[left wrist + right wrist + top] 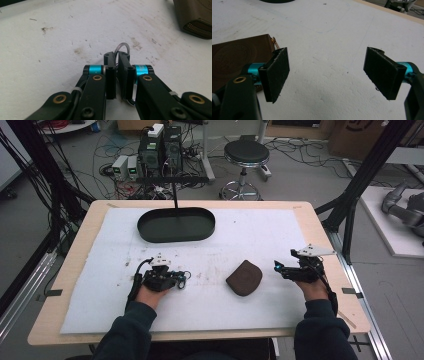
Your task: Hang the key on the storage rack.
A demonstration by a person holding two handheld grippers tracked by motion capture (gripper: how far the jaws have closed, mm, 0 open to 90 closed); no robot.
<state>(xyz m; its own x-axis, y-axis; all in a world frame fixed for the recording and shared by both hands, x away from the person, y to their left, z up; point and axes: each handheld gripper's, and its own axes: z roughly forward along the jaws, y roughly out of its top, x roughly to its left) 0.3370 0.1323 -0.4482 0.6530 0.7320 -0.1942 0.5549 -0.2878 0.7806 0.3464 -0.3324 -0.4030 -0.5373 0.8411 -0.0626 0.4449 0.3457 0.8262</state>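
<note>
Item one, high view: my left claw [183,281] and right claw [278,268] low over the white tabletop [280,227], brown pouch [244,277] between them. Left gripper view: jaws pinched together on a metal ring [122,48]. Right gripper view: jaws wide apart, pouch [237,57] just beyond one jaw.

A dark brown pouch [244,277], embossed with a faint circular pattern and fitted with a gold-coloured zip pull, is seen on a white mat [250,240] marked with brownish stains. Beyond the pouch, a black oval tray [176,224] is seen. Both grippers are coloured black with turquoise fittings and brass-coloured rivets. A silver ring [122,48] is seen.
</note>
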